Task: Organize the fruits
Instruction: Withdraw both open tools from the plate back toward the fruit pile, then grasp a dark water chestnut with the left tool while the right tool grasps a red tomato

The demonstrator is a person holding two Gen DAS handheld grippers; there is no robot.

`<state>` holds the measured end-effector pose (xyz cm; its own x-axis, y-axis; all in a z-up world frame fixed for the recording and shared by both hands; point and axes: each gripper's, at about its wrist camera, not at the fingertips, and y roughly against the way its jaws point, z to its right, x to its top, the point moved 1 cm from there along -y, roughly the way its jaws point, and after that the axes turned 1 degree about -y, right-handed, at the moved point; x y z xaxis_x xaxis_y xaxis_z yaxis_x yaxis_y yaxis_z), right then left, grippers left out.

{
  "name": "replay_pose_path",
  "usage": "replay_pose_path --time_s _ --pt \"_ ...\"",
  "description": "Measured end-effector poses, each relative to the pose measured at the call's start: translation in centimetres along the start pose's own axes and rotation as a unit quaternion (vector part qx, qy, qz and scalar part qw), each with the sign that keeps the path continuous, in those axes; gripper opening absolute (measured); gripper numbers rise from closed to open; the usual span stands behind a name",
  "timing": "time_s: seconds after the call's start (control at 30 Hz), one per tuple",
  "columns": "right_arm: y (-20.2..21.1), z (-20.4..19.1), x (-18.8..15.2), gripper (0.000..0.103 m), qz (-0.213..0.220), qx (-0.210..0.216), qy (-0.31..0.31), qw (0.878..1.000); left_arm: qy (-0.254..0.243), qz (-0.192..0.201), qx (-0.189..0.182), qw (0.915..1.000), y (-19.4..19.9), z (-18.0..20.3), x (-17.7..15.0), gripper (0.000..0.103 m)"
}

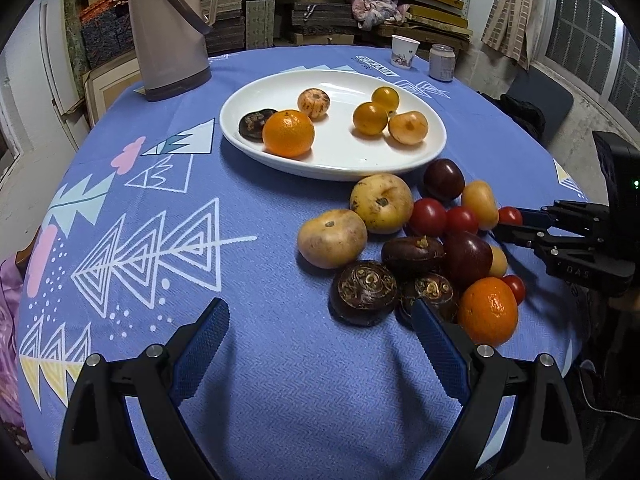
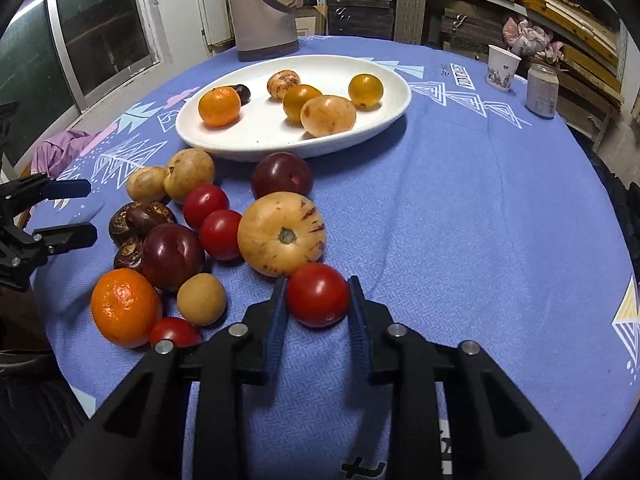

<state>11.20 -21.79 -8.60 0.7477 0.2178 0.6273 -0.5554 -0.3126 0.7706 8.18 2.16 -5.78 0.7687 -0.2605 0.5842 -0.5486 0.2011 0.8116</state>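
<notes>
My right gripper (image 2: pixel 318 300) has a small red tomato (image 2: pixel 318 295) between its blue pads, both pads pressing on its sides, so it is clamped on that tomato, which sits on the blue tablecloth (image 2: pixel 460 220) at the near edge of the fruit pile. Touching it just behind is a big pale striped fruit (image 2: pixel 282 234). That is my first worry: if I lift at a slant, the tomato drags against that fruit and rolls it into the two red tomatoes (image 2: pixel 214 220) beside it. The tomato skin is smooth and round, so a pinch this far toward the fingertips could let it squirt out forward. Squeeze harder and I may split it.

My left gripper (image 1: pixel 320 320) hangs wide apart with nothing between the pads, low over the cloth at the other side of the pile. Its right pad is close against a dark brown bulb (image 1: pixel 430 290) and an orange (image 1: pixel 488 310); a careless nudge there would scatter the heap.

Farther out, the white plate (image 2: pixel 384 120) already holds an orange, a few yellow fruits and a dark one. I judge the tomato belongs there, and the plate rim is low, so a drop from any height could send it rolling off. A thermos (image 1: pixel 168 28), a paper cup (image 2: pixel 502 68) and a can (image 2: pixel 542 90) stand well behind.
</notes>
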Motion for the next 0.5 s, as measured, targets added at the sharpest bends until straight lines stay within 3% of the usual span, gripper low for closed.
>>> replay_pose_path --time_s 0.2,0.33,0.5 --pt "0.2 -0.2 -0.3 0.029 0.001 0.008 0.002 1.000 0.007 -0.004 -0.016 0.9998 -1.1 0.1 0.0 0.092" --pt "0.2 -0.4 -0.4 0.029 0.003 0.013 0.003 1.000 0.023 -0.020 -0.024 0.9992 -2.4 -0.3 0.1 0.082" --pt "0.2 -0.4 -0.5 0.029 0.003 0.016 0.003 1.000 0.026 -0.011 -0.028 0.9992 -3.0 -0.4 0.3 0.081"
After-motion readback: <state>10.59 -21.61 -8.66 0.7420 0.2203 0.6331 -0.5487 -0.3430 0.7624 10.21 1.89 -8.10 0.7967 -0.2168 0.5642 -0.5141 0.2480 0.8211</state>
